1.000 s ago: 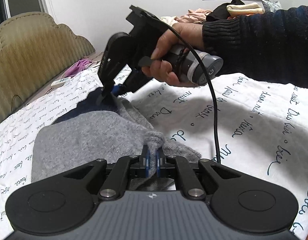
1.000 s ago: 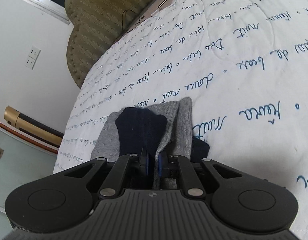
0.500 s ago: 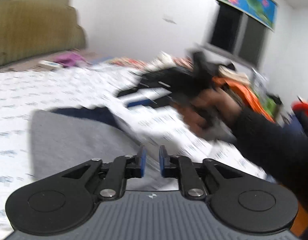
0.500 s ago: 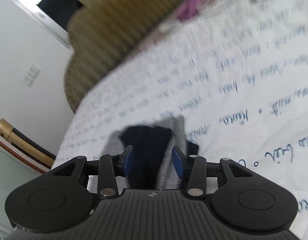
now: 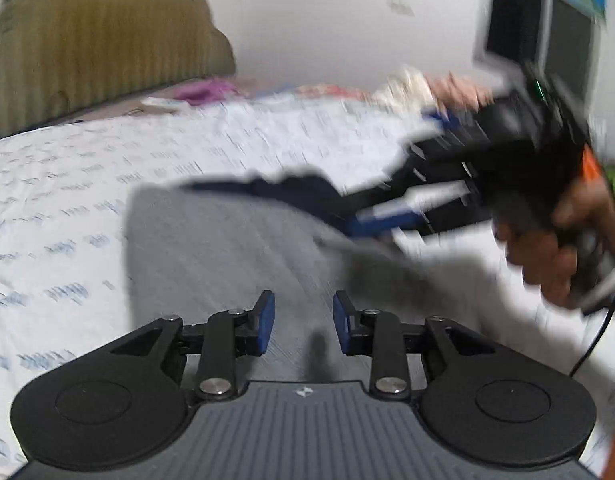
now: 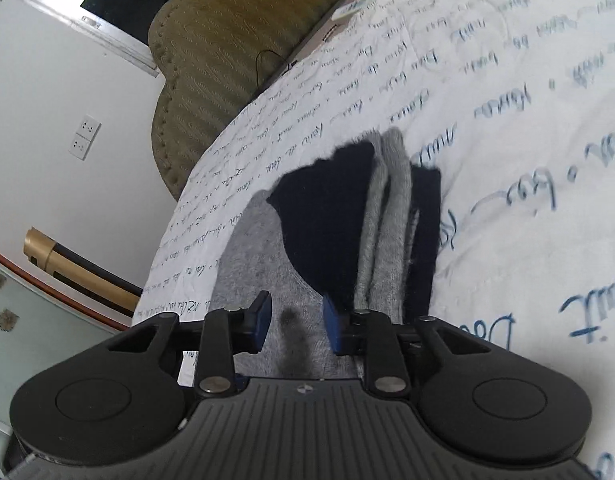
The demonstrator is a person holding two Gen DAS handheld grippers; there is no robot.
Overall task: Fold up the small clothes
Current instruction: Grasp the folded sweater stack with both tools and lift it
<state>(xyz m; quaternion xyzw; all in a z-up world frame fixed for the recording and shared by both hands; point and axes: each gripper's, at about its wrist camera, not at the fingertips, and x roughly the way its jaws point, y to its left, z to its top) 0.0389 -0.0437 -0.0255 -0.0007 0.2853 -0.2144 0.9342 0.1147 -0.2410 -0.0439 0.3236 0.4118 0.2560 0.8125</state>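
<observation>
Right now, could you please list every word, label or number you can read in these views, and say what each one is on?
"nuit": blue cursive script printed on the white quilted bedspread, at the lower right of the right wrist view; this is my best reading.
Remaining script on the bedspread: too slanted or too small to read there, and motion-blurred in the left wrist view.
Nothing else carries legible text.

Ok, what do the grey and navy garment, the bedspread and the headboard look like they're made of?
Garment: soft knit, probably wool or fleece; matte grey and navy, with fuzzy fibres at the folded edges. Bedspread: quilted white cloth, likely cotton, with stitched puckers and printed blue script. Headboard: padded olive-tan upholstery, ribbed and velvety, with a studded edge; exact fabric unclear.
</observation>
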